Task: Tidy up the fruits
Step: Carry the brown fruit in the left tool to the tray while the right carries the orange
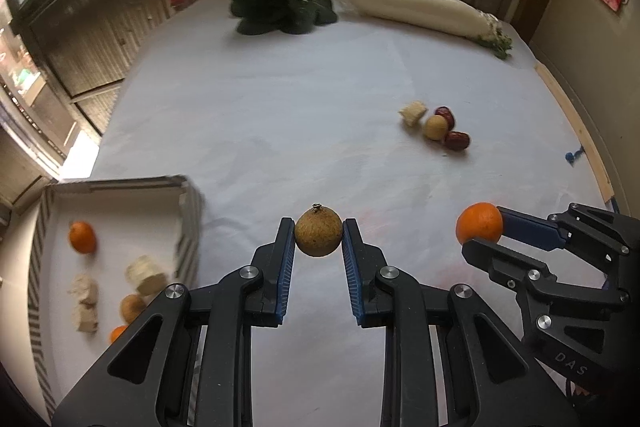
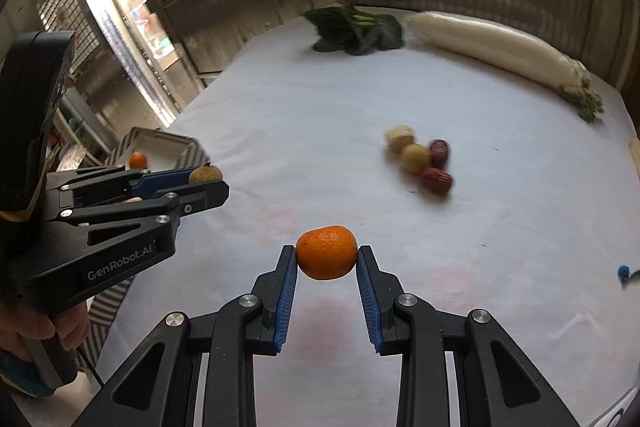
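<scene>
Left gripper (image 1: 318, 231) pinching one longan (image 1: 318, 232), right gripper (image 2: 326, 253) one tangerine (image 2: 326, 252)

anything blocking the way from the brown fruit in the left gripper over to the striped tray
Nothing visible does. The left gripper holds the round brown fruit above bare white tablecloth; the striped-rimmed white tray lies just to its left, so only the tray's low wall must be cleared.
</scene>
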